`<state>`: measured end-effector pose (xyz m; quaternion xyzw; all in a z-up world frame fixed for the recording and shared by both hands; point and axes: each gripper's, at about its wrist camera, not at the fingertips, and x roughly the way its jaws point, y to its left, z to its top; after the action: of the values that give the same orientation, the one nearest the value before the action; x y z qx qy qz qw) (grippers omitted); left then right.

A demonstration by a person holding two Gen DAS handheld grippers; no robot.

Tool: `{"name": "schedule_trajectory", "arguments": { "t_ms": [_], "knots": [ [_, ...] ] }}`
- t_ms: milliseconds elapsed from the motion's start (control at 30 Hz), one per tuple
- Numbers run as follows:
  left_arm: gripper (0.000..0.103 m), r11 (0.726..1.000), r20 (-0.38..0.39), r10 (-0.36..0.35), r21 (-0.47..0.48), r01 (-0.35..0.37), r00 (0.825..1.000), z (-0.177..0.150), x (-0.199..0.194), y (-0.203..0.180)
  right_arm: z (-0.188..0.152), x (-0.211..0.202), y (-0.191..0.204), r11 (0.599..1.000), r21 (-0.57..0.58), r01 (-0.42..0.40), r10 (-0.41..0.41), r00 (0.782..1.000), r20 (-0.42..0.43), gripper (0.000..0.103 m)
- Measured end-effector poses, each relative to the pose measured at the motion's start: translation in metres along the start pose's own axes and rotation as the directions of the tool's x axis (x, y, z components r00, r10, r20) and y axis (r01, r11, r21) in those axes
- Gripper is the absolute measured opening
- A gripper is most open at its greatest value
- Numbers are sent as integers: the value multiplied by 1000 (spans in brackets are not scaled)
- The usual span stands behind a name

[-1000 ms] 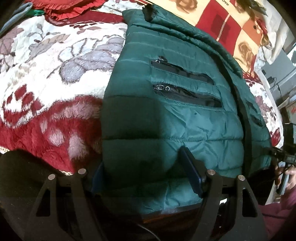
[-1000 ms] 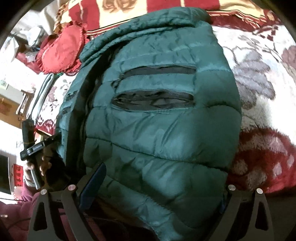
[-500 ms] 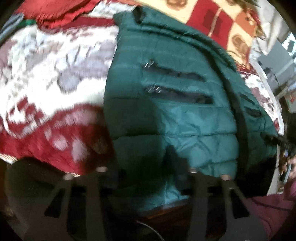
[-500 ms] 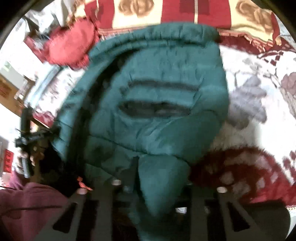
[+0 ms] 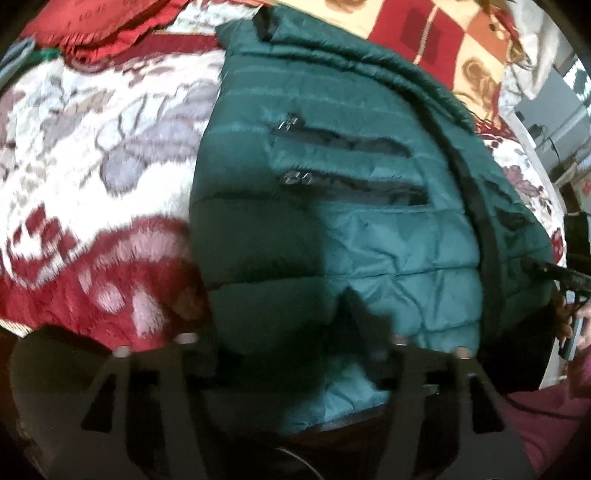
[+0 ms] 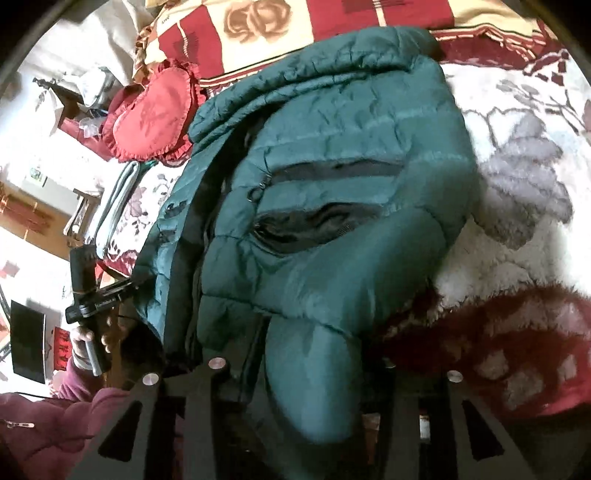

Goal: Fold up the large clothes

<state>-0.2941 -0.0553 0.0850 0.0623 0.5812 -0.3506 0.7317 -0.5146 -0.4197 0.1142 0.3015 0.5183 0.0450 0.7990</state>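
the green puffer jacket (image 5: 369, 229) lies spread on the red and white floral blanket (image 5: 92, 177), its hem toward the cameras and its collar end toward the patterned quilt (image 6: 277, 33) behind it.

left gripper (image 5: 291, 332): jaws part open and opening. the jacket's hem edge sits between the two fingers; blur and shadow hide the pads, so whether they still press the fabric cannot be told.

right gripper (image 6: 306, 365): jaws narrower than the left pair, also opening. a bunched fold of the jacket's hem fills the gap between the fingers, which close in on both of its sides.

two open zip pockets (image 6: 325, 221) cross the jacket's upper panel. a dark zipper band (image 5: 487, 236) runs down the jacket beside them.

a red heart-shaped cushion (image 6: 151, 110) rests beyond the jacket's collar side. a folded pale cloth (image 6: 114, 203) lies beside that cushion. a hand (image 6: 86, 339) in a maroon sleeve (image 6: 55, 417) grips the left tool's handle next to the jacket's hem.
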Motion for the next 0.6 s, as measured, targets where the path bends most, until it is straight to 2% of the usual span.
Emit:
{"name": "schedule_trajectory", "arguments": {
  "t_ms": [133,200,233,267,367,467,600],
  "knots": [
    [66,997,12,-40,-69,40,999,-3,3,11,-3,-6,13,997,-72,25,-26,1000,-13,37],
    [46,997,7,-61,-47,62,998,0,-4,9,1,-16,17,997,-73,17,-16,1000,19,27],
    [32,997,16,-72,-31,73,997,2,-12,7,4,-22,19,998,-66,7,-4,999,42,25],
    [25,997,27,-79,-21,80,996,4,-18,5,8,-25,21,998,-62,-2,6,998,60,24],
    [21,992,86,-124,1,125,988,13,-46,1,21,-46,31,996,-56,-64,72,985,159,22],
    [21,992,171,-130,27,127,977,25,-71,-5,36,-62,37,993,-61,-103,115,966,232,21],
    [21,997,240,-72,41,64,968,46,-87,-12,57,-68,42,994,-52,-98,109,953,284,21]
  ]
}}
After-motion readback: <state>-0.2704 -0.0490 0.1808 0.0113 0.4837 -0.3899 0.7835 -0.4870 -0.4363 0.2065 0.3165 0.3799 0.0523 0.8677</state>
